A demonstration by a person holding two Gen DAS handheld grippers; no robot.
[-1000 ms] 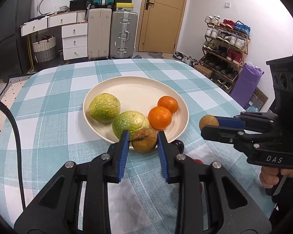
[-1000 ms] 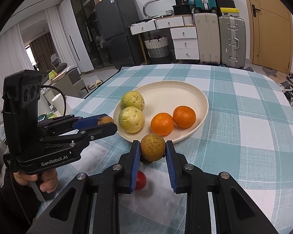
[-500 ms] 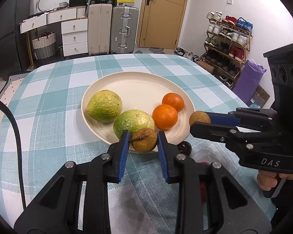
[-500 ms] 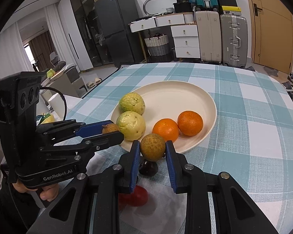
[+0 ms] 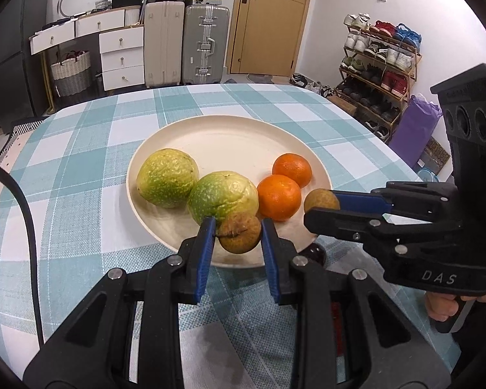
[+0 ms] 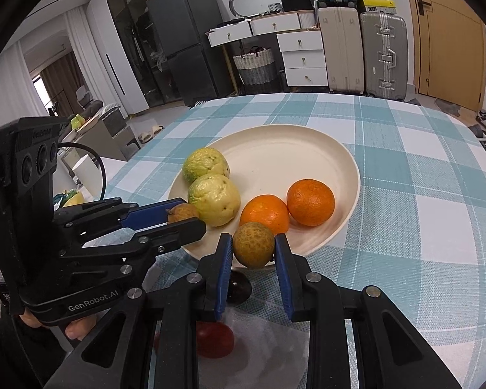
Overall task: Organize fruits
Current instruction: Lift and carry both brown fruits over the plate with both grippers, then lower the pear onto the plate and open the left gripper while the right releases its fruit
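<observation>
Now the left gripper [image 5: 239,231] pinches a brown stemmed fruit [image 5: 239,232] over the plate's [image 5: 230,139] near rim; the right gripper [image 6: 253,249] clamps a speckled fruit [image 6: 253,249] — beside two oranges [image 6: 265,213].

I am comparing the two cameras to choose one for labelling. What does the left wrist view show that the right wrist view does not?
Only the left wrist view: the shoe rack and purple bag. Only the right wrist view: the red fruit on the cloth and the fridge. Both: the plate, two green fruits, two oranges, and each gripper shut on a small brown fruit.
</observation>
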